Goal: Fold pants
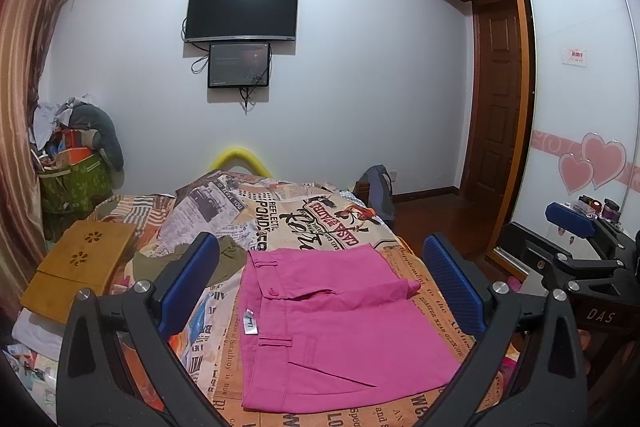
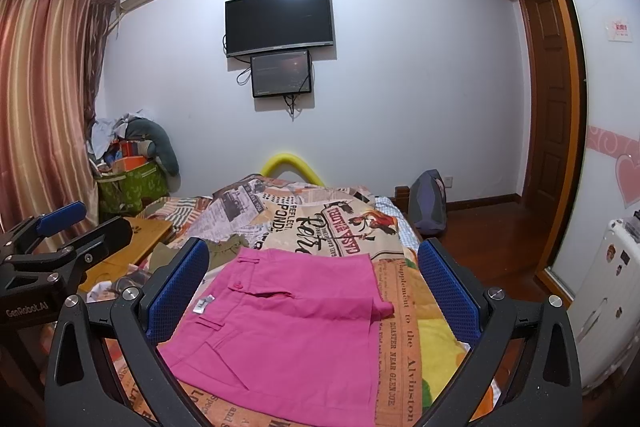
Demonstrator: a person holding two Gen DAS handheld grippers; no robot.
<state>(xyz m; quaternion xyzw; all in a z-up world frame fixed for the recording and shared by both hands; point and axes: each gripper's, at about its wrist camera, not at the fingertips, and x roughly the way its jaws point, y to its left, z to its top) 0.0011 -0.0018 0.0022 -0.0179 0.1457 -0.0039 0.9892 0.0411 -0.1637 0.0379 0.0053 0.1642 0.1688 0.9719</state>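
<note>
Pink pants (image 1: 340, 331) lie folded into a flat rectangle on the bed, waistband to the left with a white label showing; they also show in the right wrist view (image 2: 288, 331). My left gripper (image 1: 320, 275) is open and empty, held above the pants with blue pads either side. My right gripper (image 2: 312, 279) is open and empty, also above the pants. The right gripper shows at the right edge of the left wrist view (image 1: 580, 239); the left gripper shows at the left edge of the right wrist view (image 2: 60, 227).
The bed is covered by a newspaper-print blanket (image 1: 280, 211). An olive garment (image 1: 224, 259) lies left of the pants. A wooden lap tray (image 1: 80, 267) sits on the bed's left side. A wardrobe (image 1: 580, 87) stands to the right, a backpack (image 1: 378, 191) on the floor.
</note>
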